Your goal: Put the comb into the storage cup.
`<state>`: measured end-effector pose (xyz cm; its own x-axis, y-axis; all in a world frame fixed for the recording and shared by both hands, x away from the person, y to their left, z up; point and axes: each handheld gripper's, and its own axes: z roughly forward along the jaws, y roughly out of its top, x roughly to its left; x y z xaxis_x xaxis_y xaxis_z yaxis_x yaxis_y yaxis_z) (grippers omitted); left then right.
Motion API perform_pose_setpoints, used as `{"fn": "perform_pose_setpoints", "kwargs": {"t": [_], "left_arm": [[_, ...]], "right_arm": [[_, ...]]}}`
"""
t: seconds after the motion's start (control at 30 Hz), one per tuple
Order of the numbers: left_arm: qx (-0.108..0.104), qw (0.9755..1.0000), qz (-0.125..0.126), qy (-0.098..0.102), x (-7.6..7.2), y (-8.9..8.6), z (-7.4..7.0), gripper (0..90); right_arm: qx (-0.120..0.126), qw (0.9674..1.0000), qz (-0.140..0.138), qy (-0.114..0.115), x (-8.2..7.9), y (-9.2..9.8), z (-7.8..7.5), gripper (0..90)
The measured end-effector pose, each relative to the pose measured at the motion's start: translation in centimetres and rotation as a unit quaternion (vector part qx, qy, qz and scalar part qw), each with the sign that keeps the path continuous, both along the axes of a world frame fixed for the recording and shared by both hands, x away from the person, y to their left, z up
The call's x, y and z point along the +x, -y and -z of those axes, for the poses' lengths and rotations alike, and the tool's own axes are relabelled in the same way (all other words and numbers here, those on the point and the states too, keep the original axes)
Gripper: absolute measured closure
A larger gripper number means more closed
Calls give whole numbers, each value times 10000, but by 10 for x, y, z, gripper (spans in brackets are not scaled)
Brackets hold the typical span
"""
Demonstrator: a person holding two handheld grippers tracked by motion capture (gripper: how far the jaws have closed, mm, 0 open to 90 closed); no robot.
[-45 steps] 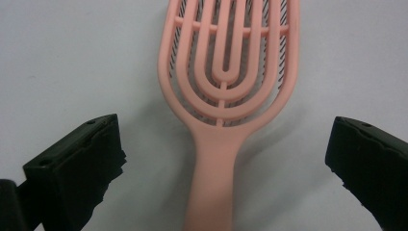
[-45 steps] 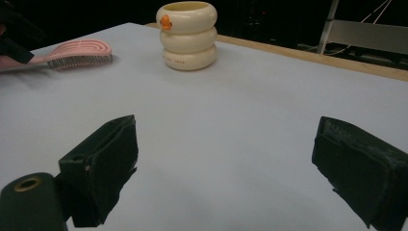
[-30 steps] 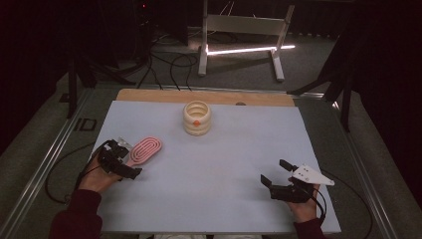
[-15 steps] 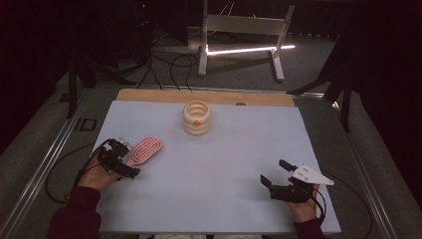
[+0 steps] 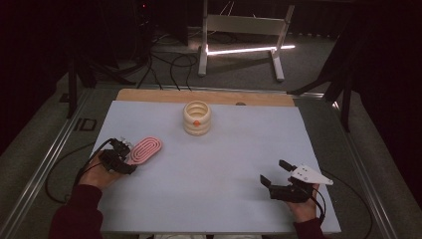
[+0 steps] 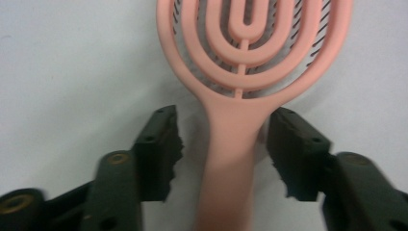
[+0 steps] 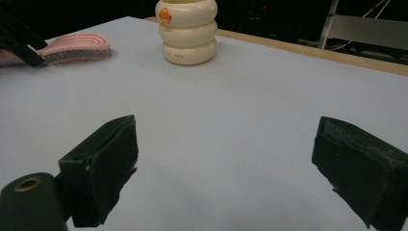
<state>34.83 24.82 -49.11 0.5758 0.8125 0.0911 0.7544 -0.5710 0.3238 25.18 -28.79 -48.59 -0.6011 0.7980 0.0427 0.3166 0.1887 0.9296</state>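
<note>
At the table's left edge, my left gripper [image 6: 222, 144] has just been closing around the pink hairbrush [image 6: 240, 96] handle, pads seemingly not yet touching; I'd centre before squeezing. Right gripper [image 7: 226, 168] gapes empty.

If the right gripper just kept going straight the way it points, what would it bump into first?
Probably nothing soon. The right gripper points across bare table. The cream ringed holder stands far ahead, left of its line, and the pink brush farther left. Depth is hard to judge, but the way looks free up to the table's far edge.
</note>
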Motion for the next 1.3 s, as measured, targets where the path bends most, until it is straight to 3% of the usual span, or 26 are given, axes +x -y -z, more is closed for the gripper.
{"fn": "perform_pose_setpoints", "kwargs": {"t": [0.33, 0.53, 1.3], "left_arm": [[-205, 9990, -73, -390, 7, -1, 0, 628], [-170, 9985, -86, -505, 9, 1, 0, 671], [-126, 9992, -161, -357, 7, 2, -3, 699]], "right_arm": [[-32, 10000, 12, 0, 0, 0, 0, 88], [-28, 10000, 15, -6, 0, 0, 0, 88], [-51, 10000, 6, -58, 1, -1, 2, 88]]}}
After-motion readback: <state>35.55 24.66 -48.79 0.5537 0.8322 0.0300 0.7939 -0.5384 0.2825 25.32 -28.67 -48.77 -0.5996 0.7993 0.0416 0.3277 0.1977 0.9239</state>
